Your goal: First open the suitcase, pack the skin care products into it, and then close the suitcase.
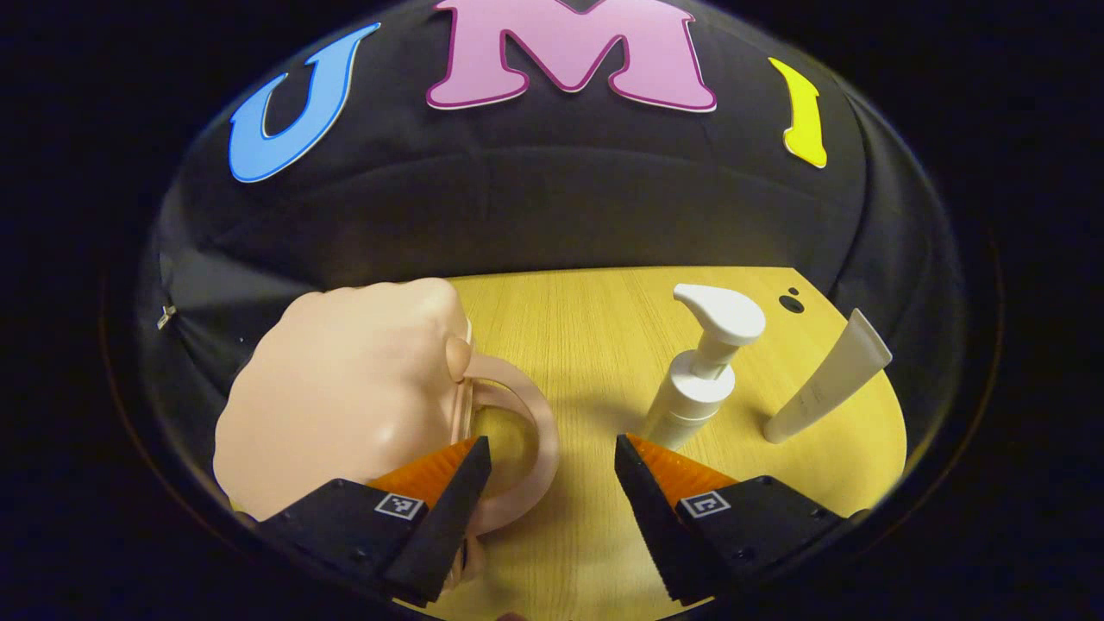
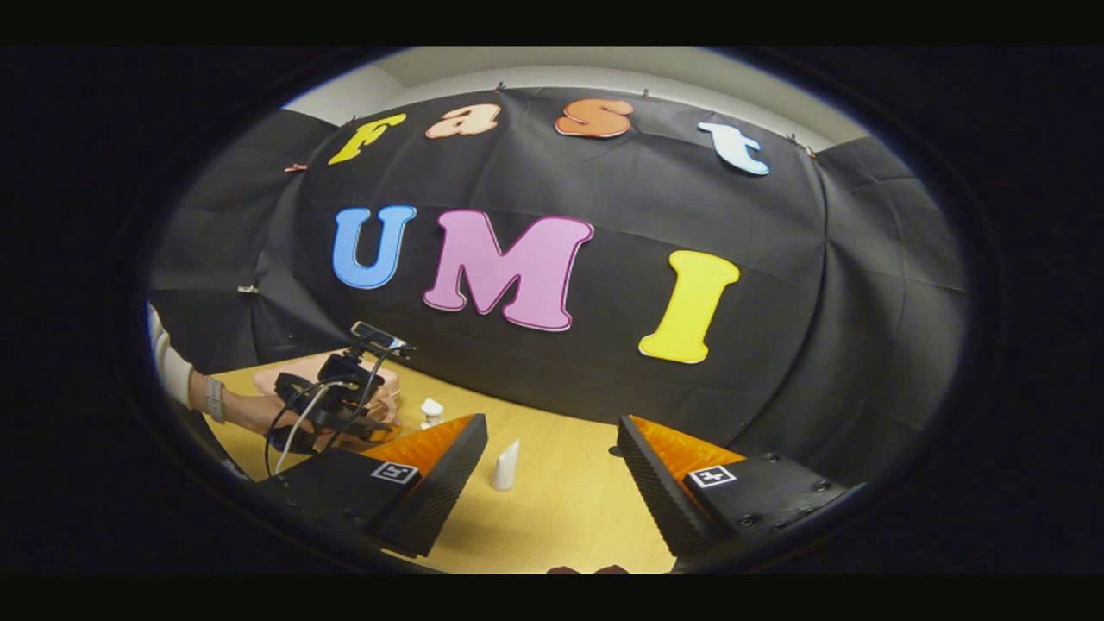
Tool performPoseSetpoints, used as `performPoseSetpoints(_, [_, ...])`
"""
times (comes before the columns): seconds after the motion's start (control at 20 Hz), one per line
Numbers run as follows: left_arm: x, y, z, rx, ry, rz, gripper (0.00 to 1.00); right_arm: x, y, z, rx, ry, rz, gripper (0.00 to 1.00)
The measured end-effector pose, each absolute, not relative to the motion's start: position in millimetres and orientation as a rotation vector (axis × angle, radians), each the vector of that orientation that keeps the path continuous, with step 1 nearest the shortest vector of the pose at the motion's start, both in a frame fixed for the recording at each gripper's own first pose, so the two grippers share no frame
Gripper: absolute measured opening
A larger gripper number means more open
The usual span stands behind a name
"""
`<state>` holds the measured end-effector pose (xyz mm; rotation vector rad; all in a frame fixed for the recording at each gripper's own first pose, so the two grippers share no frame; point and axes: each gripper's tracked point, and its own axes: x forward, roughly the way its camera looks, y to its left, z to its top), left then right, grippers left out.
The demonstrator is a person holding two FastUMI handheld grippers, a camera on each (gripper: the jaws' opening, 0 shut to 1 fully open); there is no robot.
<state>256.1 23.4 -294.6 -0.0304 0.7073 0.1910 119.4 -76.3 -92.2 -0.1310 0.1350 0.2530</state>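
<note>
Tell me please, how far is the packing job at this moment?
Nothing looks done: the pink suitcase is closed. In hand: the open left gripper sits at its handle, one finger inside the loop. Left: opening it, packing the pump bottle and tube, both standing on the table, then closing. The right gripper hangs open, holding nothing.

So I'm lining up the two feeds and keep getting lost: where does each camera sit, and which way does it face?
Left gripper view: rides the left gripper, low over the table, facing the pink suitcase, pump bottle and tube; own fingers open.
Right gripper view: rides the right gripper, held higher, facing the booth wall; a hand holds the left gripper.
Shared: suitcase, bottle, tube, table.
</note>
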Motion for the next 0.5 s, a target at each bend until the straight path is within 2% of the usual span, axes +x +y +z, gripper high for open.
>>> performPoseSetpoints(0.2, [279,21,-320,0.042,0.772,0.155,0.89,123,-86,-110,-0.14,0.16,0.26,0.97])
performPoseSetpoints(0.25, [271,30,-327,0.035,0.822,0.189,0.73,123,-90,-112,-0.144,0.167,0.25,0.96])
performPoseSetpoints(0.35, [271,32,-332,-0.01,0.849,0.173,0.18,123,-95,-111,-0.138,0.177,0.225,0.97])
performPoseSetpoints(0.5, [273,29,-291,0.031,0.791,0.107,0.09,124,-96,-110,-0.149,0.18,0.188,0.96])
